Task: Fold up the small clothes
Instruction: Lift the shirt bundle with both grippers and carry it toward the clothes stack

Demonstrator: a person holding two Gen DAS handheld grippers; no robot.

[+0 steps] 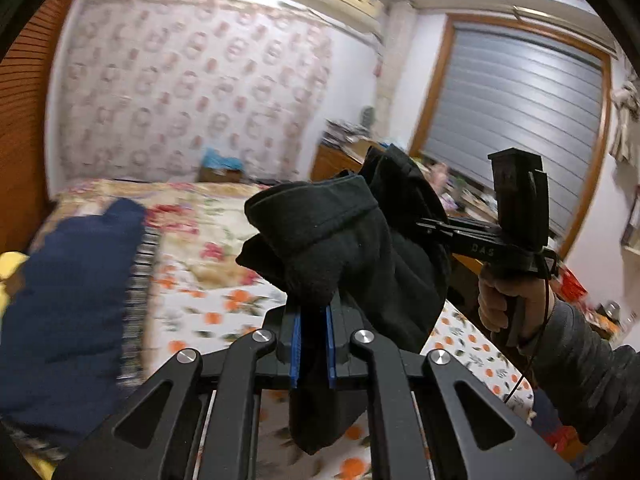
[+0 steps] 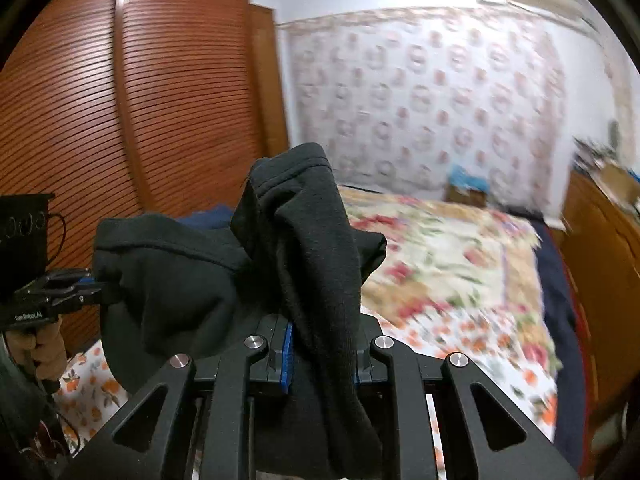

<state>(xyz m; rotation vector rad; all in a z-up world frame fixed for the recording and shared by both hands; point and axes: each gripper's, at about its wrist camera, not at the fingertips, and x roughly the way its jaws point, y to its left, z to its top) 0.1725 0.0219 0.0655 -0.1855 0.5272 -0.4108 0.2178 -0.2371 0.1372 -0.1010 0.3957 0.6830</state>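
blue-padded left gripper [image 1: 314,320] and right gripper [image 2: 322,344] each clamp a bunched edge of one small black garment [image 1: 340,232], holding it aloft between them above the floral bedspread [image 1: 208,240], apparently to shake it out for folding

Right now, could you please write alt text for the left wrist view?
The left gripper pinches a black garment held up above a floral bedspread. The right gripper grips the same garment from the right, and a navy cloth lies on the bed.

Floral bedspread [image 1: 208,216], slatted wooden wardrobe [image 2: 132,92], patterned wall hanging [image 1: 192,80], shuttered window [image 1: 516,120]
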